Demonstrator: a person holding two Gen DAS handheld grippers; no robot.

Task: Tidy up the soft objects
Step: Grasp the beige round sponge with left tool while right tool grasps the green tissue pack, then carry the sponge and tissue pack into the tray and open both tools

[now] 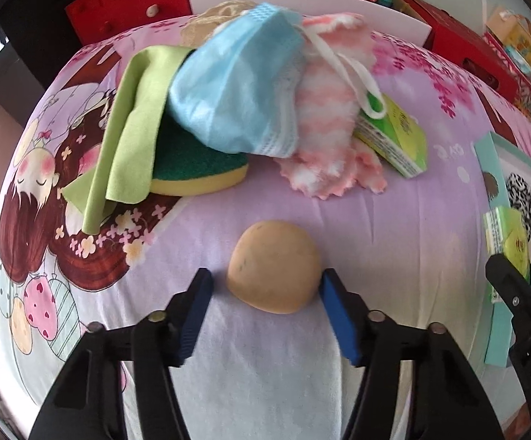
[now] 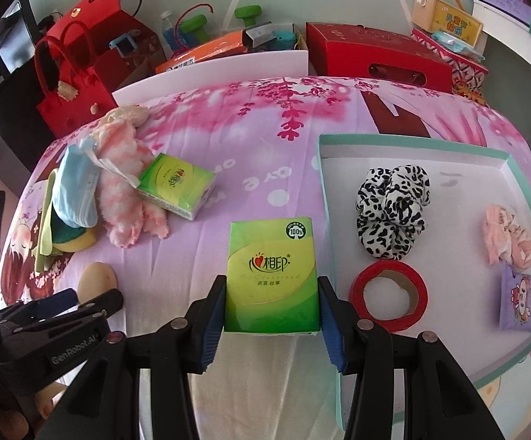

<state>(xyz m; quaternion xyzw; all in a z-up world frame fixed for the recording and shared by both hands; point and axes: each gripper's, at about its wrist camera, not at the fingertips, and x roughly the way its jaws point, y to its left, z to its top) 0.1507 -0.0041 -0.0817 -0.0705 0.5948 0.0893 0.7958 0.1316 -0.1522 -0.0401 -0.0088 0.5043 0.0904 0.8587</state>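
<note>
Blue-padded tongs are framing both views. On the left, the left tongs (image 1: 267,289) are straddling a tan, rounded sponge (image 1: 274,266) lying on the cartoon-printed bedsheet (image 1: 393,227); one pad is touching its side while the other is standing just clear, so the grip is not yet clenched. On the right, the right tongs (image 2: 272,313) are clenching a green tissue pack (image 2: 272,275) by its two long sides, holding it just beside the rim of a shallow teal-edged box (image 2: 412,143).

Inside that box, a black-and-white spotted scrunchie (image 2: 393,212) is lying near the middle, with a red tape roll (image 2: 388,295) close by, a pale pink scrunchie (image 2: 509,238) toward the far wall and a small purple packet (image 2: 520,302) below it.

Farther along the bed, a heap of soft things is waiting: a light blue cloth (image 1: 236,88) is resting on a green-and-yellow scrub sponge (image 1: 199,168), a lime green cloth (image 1: 133,124) is draping beside it, and a pink-and-white fluffy towel (image 1: 329,128) is touching a second green tissue pack (image 1: 393,135). Red gift bags (image 2: 74,84) and boxes are crowding the wall behind.
</note>
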